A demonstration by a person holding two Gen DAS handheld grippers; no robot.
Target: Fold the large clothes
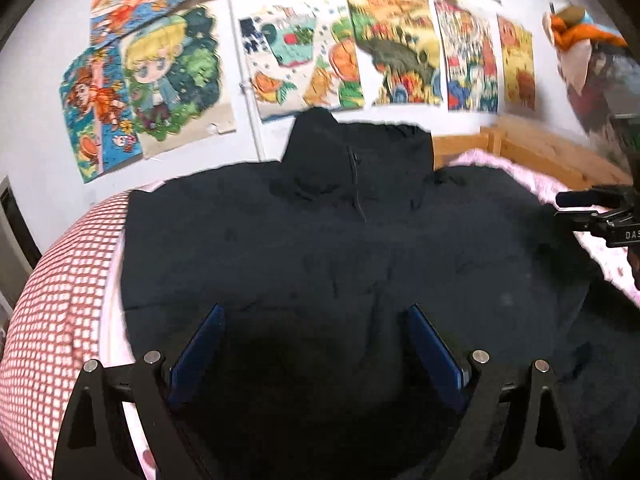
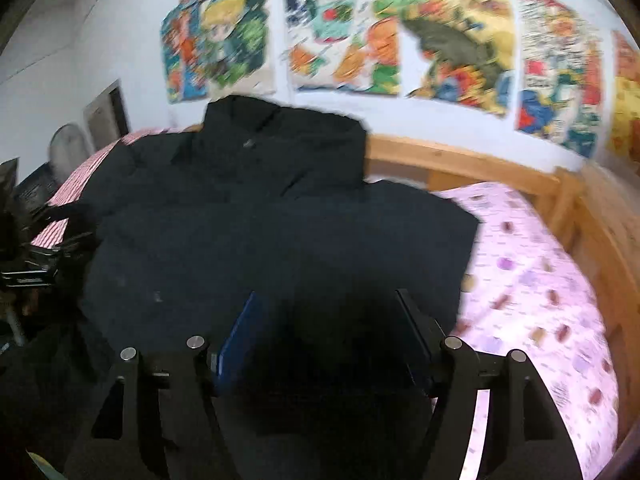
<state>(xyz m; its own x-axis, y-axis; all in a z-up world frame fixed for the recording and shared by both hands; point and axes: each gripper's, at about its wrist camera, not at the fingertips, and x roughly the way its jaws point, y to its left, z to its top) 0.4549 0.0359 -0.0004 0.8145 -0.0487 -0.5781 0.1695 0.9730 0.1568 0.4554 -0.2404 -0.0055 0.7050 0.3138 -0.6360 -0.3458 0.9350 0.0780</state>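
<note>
A large black jacket (image 1: 328, 248) lies spread on the bed, its collar propped against the wall at the back. It also shows in the right wrist view (image 2: 260, 232). My left gripper (image 1: 316, 312) is open above the jacket's near part, with nothing between its blue pads (image 1: 200, 348). My right gripper (image 2: 326, 300) is open above the jacket's near right part, empty too. The right gripper shows at the right edge of the left wrist view (image 1: 600, 216), and the left gripper at the left edge of the right wrist view (image 2: 44, 248). Both views are blurred.
The bed has a pink patterned sheet (image 2: 532, 280) on the right and a red checked cover (image 1: 60, 288) on the left. A wooden bed frame (image 2: 480, 160) runs along the back right. Colourful posters (image 1: 304, 48) cover the wall.
</note>
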